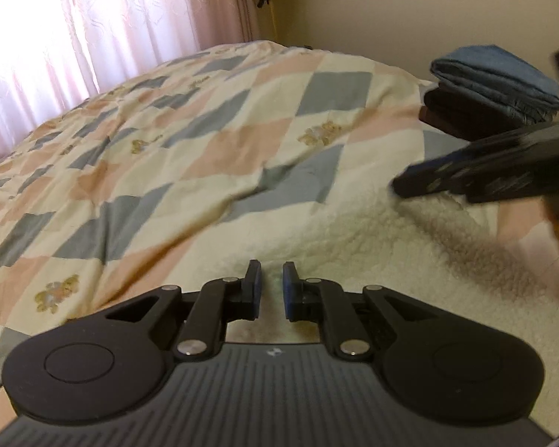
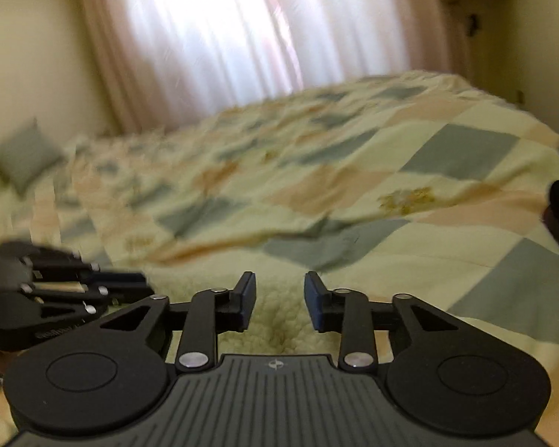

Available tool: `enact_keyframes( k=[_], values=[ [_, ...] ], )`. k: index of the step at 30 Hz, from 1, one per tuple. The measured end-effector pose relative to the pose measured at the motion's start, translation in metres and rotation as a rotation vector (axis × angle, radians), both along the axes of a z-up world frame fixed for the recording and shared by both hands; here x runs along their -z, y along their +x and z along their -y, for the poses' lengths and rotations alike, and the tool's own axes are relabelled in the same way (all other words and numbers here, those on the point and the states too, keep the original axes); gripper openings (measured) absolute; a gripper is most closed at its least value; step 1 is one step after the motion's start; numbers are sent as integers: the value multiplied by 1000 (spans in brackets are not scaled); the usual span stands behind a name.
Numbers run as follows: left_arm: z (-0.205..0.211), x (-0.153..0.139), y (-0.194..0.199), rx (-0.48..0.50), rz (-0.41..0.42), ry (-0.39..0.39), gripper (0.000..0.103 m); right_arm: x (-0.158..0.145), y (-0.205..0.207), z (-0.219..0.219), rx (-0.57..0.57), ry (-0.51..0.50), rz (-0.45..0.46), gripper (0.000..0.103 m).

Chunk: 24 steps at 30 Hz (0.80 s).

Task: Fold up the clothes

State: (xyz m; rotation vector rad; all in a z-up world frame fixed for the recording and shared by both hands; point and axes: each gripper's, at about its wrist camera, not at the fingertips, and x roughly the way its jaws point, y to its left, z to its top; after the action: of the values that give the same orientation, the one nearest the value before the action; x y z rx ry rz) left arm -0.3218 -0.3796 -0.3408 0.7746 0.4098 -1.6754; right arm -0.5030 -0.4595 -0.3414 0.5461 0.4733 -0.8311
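The fleece, cream and woolly, is lying on the quilt at the near edge of the bed. The left claw is hanging over the fleece's near edge with its jaws almost together; whether any pile is pinched between them I cannot tell. The right claw is hovering over the fleece with its jaws partly apart and nothing between them. To fold well, each claw should be taking a full pinch of an edge and lifting evenly, since thick pile slips. Beyond the fleece, a folded stack is sitting, blue denim over dark cloth.
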Motion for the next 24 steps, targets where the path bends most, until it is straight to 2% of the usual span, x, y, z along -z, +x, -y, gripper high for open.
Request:
enact_keyframes(
  k=[3, 4, 8, 11, 13, 15, 17, 20, 24],
  values=[
    [1, 11, -21, 17, 47, 9, 6, 29, 5, 14, 9, 73, -81, 23],
    [2, 14, -27, 22, 51, 18, 6, 36, 2, 15, 13, 94, -78, 19],
    [2, 17, -46, 4, 107, 12, 5, 42, -16, 9, 41, 146, -20, 19],
    [-16, -5, -35, -17, 25, 2, 8, 20, -32, -9, 71, 114, 26, 25],
    [-42, -25, -21, -49, -34, -28, 8, 0, -45, -34, 60, 64, 64, 25],
    [-77, -37, -7, -73, -53, -61, 8, -15, -59, -63, 39, 46, 101, 28],
    [-107, -39, 2, -94, -92, -35, 8, -17, -73, -89, 46, 59, 124, 50],
    [-143, -37, 9, -129, -160, 14, 13, 1, -100, -109, 116, 171, 190, 52],
    [-160, -35, 5, -145, -244, 29, 13, 37, -123, -113, 193, 364, 352, 52]
  ],
)
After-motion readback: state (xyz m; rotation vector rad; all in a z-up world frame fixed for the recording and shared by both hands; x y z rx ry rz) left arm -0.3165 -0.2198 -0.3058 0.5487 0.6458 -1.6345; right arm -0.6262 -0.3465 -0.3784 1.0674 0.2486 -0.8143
